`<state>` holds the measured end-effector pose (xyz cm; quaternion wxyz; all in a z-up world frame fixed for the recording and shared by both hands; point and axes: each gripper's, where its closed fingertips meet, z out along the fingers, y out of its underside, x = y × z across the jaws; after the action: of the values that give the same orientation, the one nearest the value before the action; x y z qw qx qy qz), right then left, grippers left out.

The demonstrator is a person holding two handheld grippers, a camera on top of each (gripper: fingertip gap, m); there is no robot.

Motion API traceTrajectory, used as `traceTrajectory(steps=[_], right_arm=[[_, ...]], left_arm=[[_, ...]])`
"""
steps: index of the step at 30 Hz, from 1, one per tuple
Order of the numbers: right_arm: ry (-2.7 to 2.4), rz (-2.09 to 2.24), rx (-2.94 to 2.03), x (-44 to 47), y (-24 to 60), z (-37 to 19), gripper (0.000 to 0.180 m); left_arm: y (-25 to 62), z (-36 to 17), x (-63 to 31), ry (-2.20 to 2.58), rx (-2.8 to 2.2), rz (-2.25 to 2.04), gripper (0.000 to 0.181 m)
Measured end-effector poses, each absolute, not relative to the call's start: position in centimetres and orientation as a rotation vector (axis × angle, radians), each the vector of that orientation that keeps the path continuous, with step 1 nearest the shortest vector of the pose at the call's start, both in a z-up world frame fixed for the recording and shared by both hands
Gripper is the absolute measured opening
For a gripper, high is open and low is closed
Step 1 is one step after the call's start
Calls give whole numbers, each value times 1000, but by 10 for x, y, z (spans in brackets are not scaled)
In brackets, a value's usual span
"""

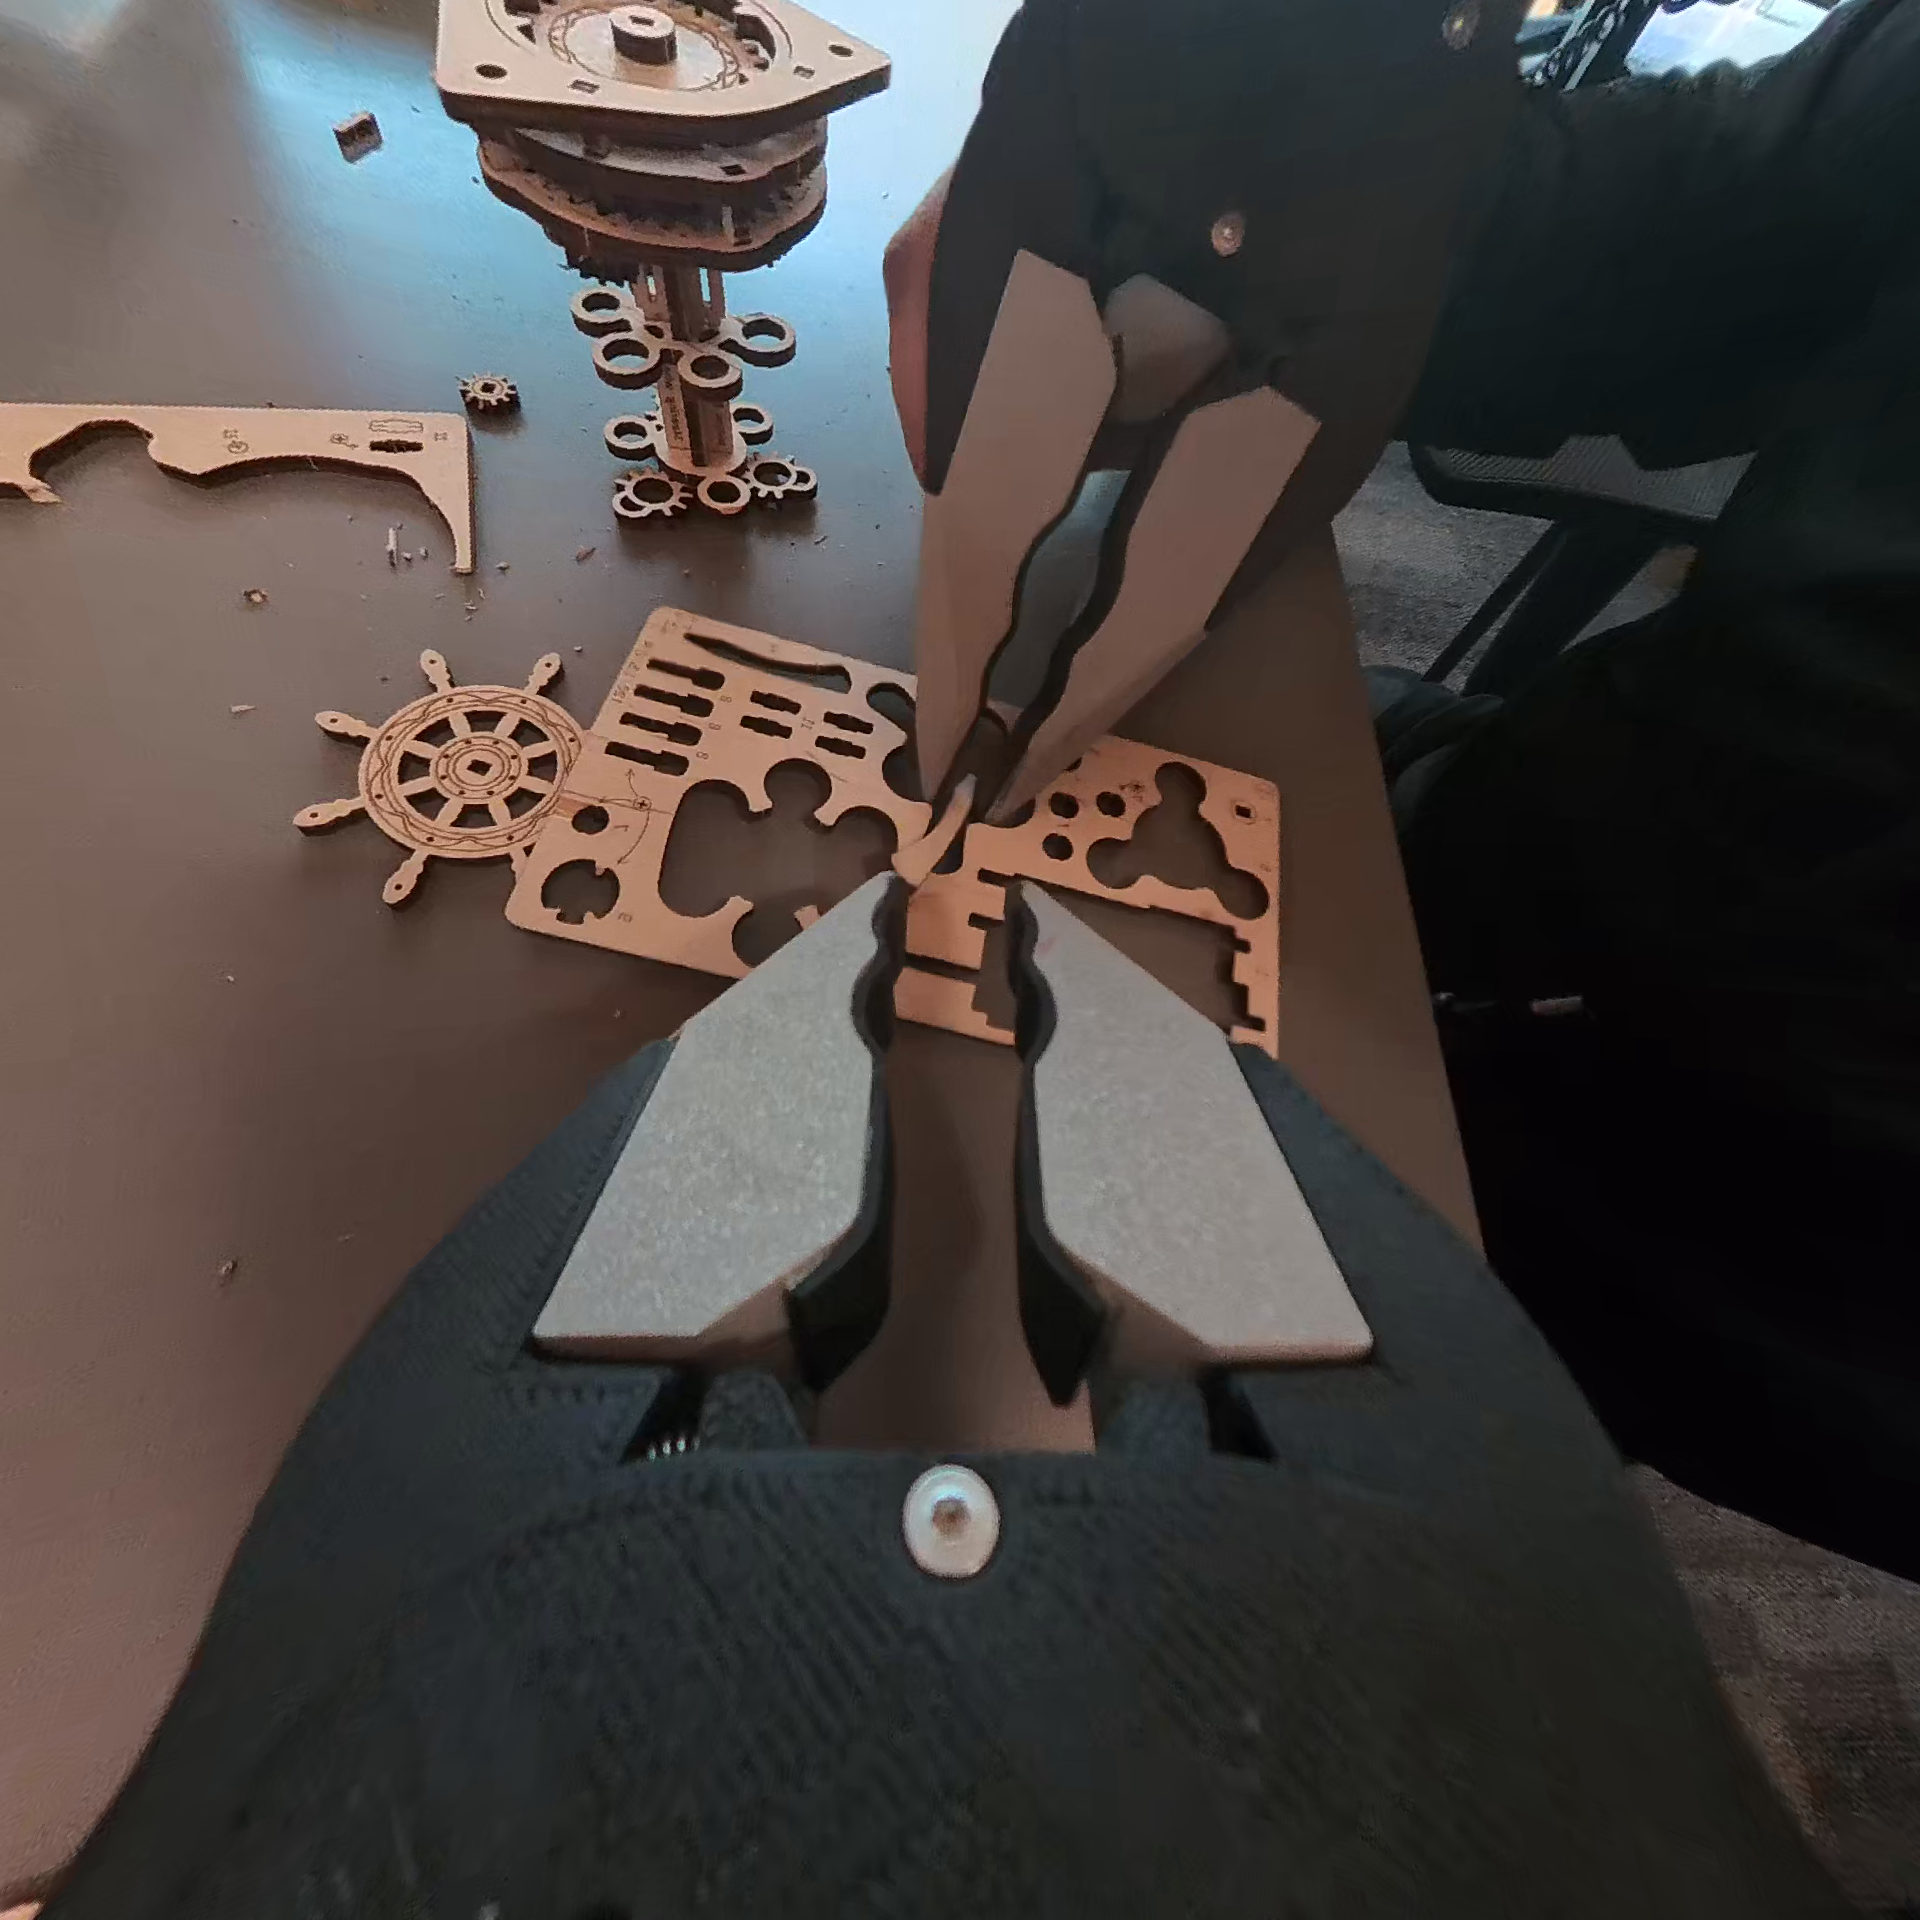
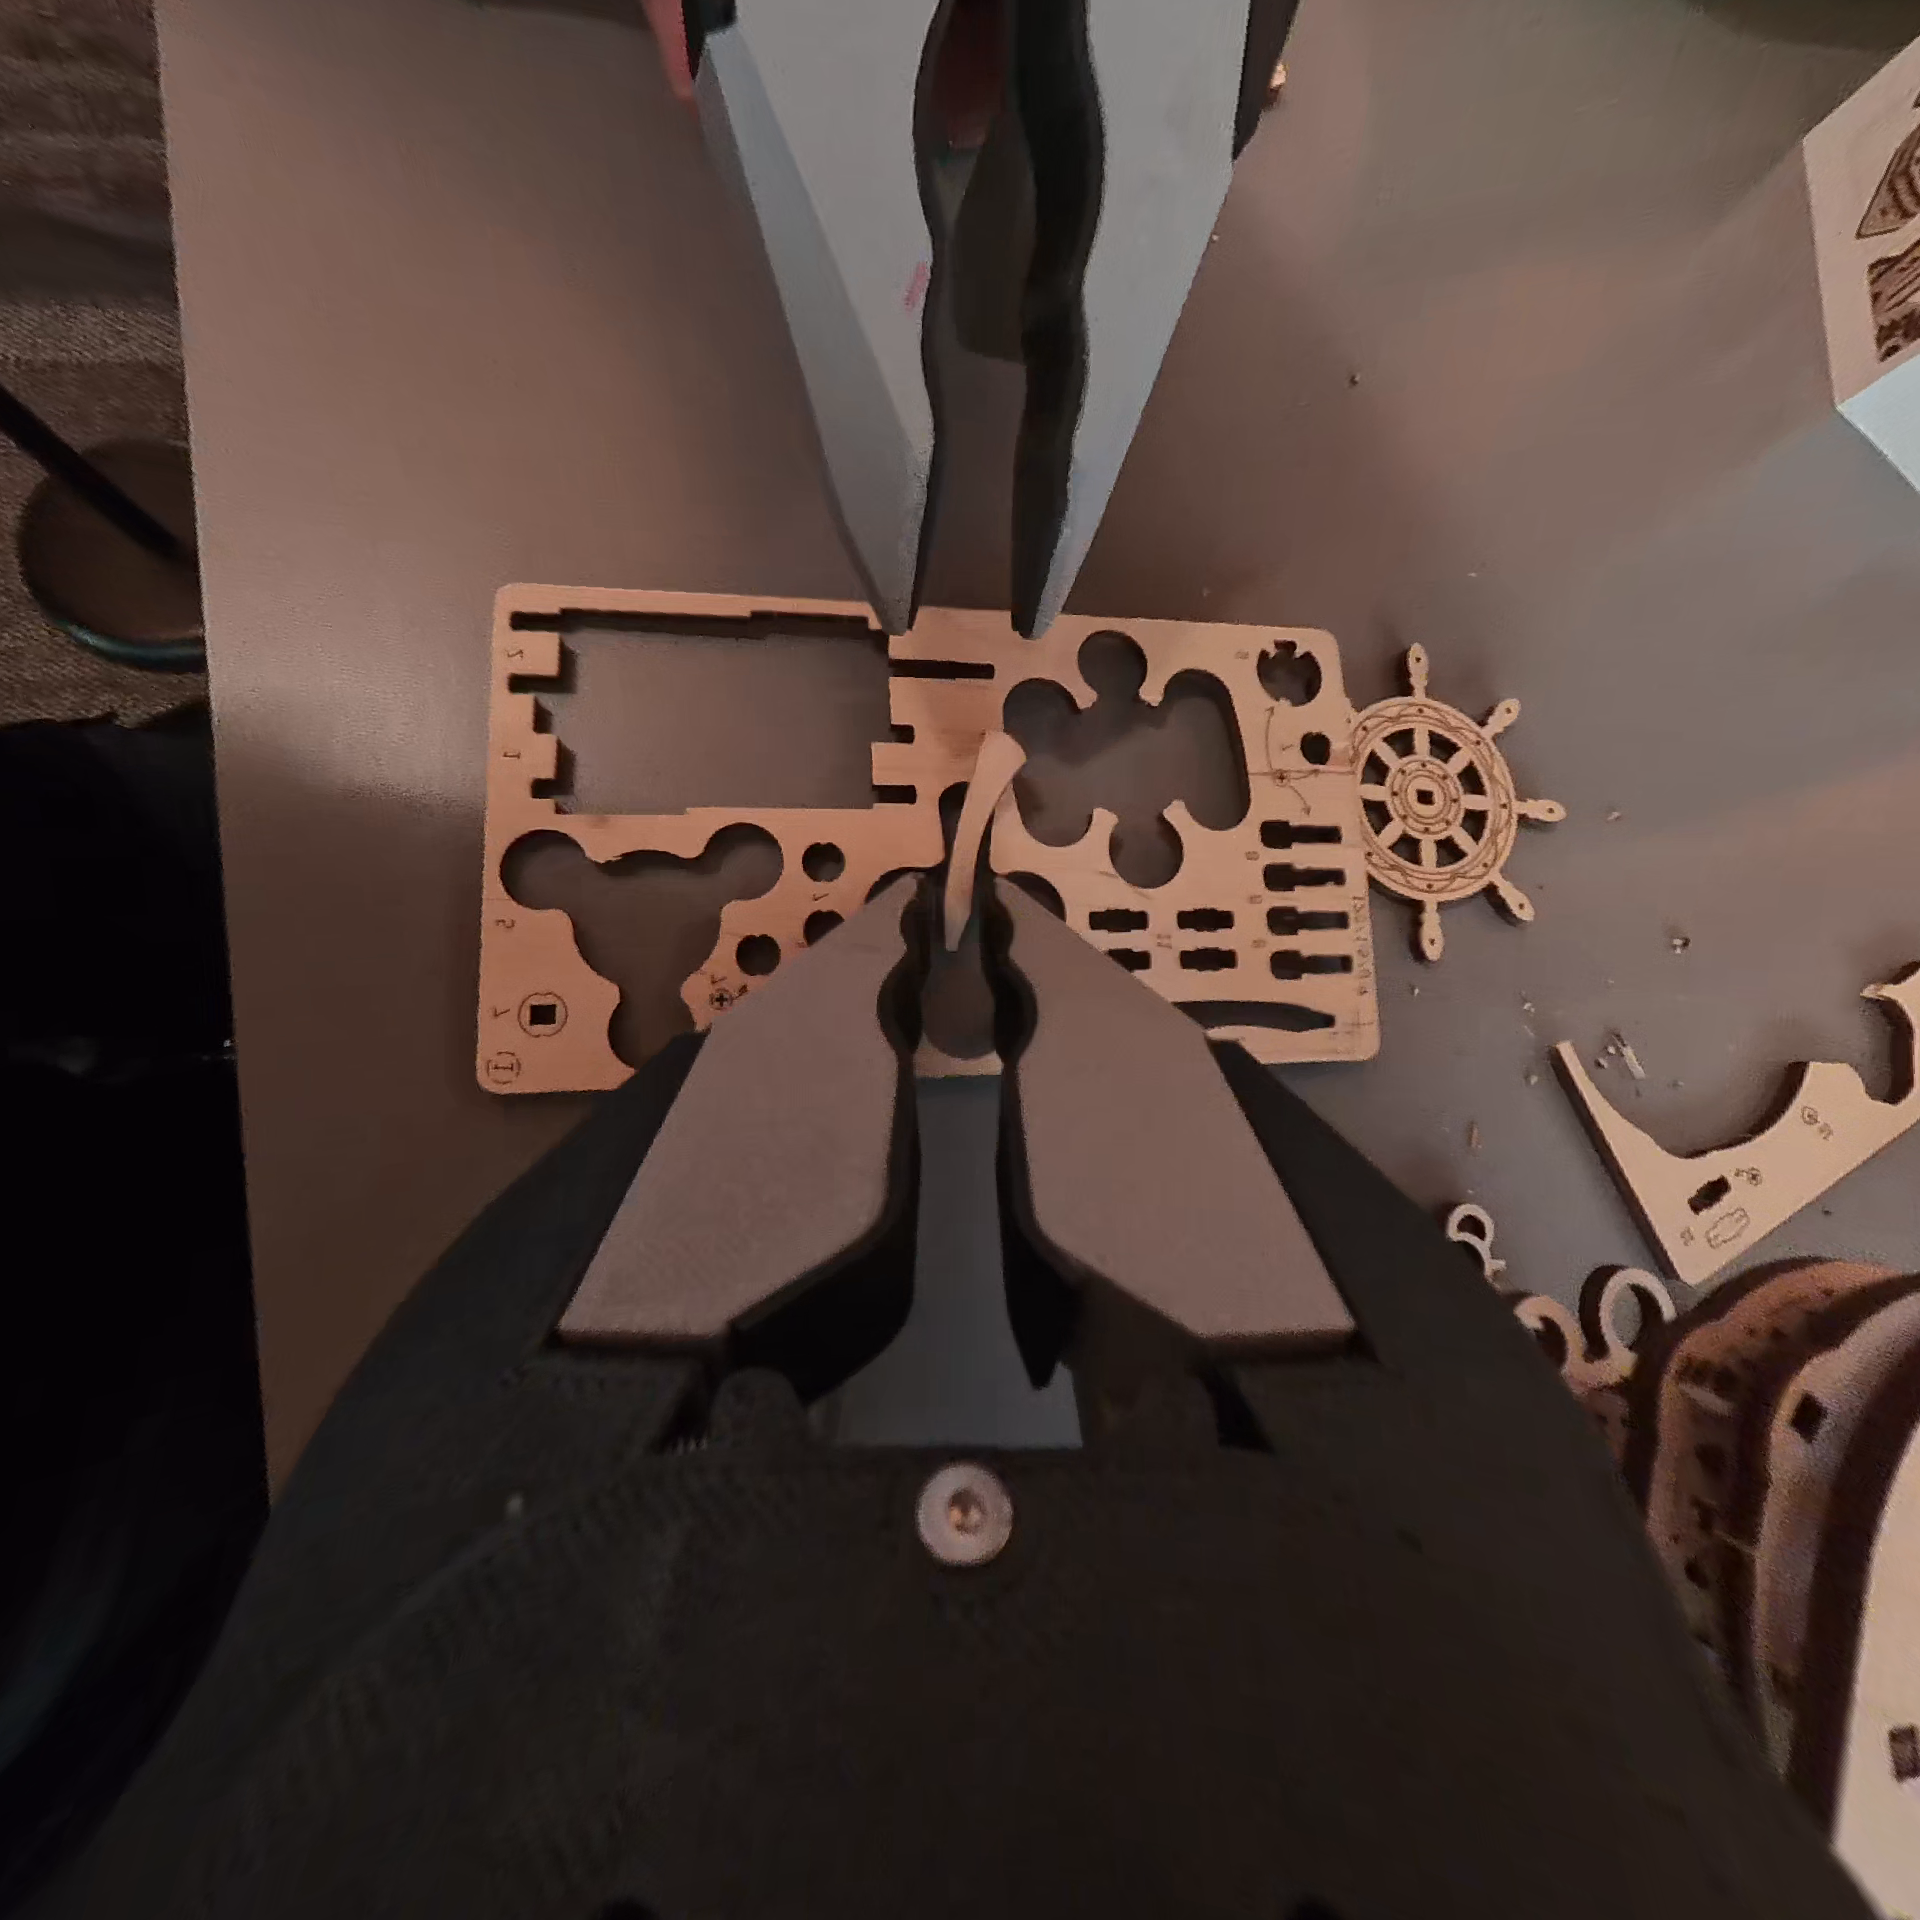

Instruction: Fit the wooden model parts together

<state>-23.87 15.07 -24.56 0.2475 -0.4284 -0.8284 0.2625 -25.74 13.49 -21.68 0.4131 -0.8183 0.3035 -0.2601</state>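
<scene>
A flat wooden sheet (image 1: 665, 831) with many punched-out cutouts lies near the table's edge; it also shows in the right wrist view (image 2: 525, 966). My right gripper (image 2: 956, 894) is shut on a small curved wooden piece (image 2: 971, 831) just above the sheet's middle. In the left wrist view the right gripper (image 1: 971, 805) comes down from above with that piece (image 1: 930, 844) sticking out below its tips. My left gripper (image 1: 958, 899) is open and empty, its tips at the sheet's near edge, facing the right gripper; it also shows in the right wrist view (image 2: 964, 629).
A wooden ship's wheel (image 1: 468, 774) lies beside the sheet. A partly built wooden model (image 1: 665, 156) stands behind, with a small gear (image 1: 488, 393) and a second offcut sheet (image 1: 239, 457) to its left. The table edge (image 1: 1382, 831) runs close on the right, with a chair beyond it. About 4 cm separates my left fingertips from my right. The wooden ship's wheel (image 1: 468, 774) is about equally far from each gripper, around 10 cm. The right camera catches it too, in the right wrist view (image 2: 1430, 783).
</scene>
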Motion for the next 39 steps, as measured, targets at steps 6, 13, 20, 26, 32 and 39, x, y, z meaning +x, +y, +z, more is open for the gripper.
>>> traceTrajectory(steps=[6, 13, 20, 26, 32, 39], right_arm=[[-2258, 684, -1146, -242, 152, -246, 2], [-2175, 761, -1109, -246, 153, -233, 2], [-2033, 750, -985, -251, 160, -210, 1], [-1943, 614, -794, -253, 159, -197, 1], [-1906, 771, -939, -254, 169, -194, 1], [-1873, 635, -803, -254, 164, -188, 1]], left_arm=[[135, -216, -257, 752, -2058, -655, 16], [137, -214, -261, 711, -2059, -668, 15], [141, -213, -269, 677, -2056, -655, 16], [145, -198, -268, 601, -1984, -742, 22], [147, -191, -269, 647, -1925, -647, 24], [149, -182, -259, 599, -1876, -740, 26]])
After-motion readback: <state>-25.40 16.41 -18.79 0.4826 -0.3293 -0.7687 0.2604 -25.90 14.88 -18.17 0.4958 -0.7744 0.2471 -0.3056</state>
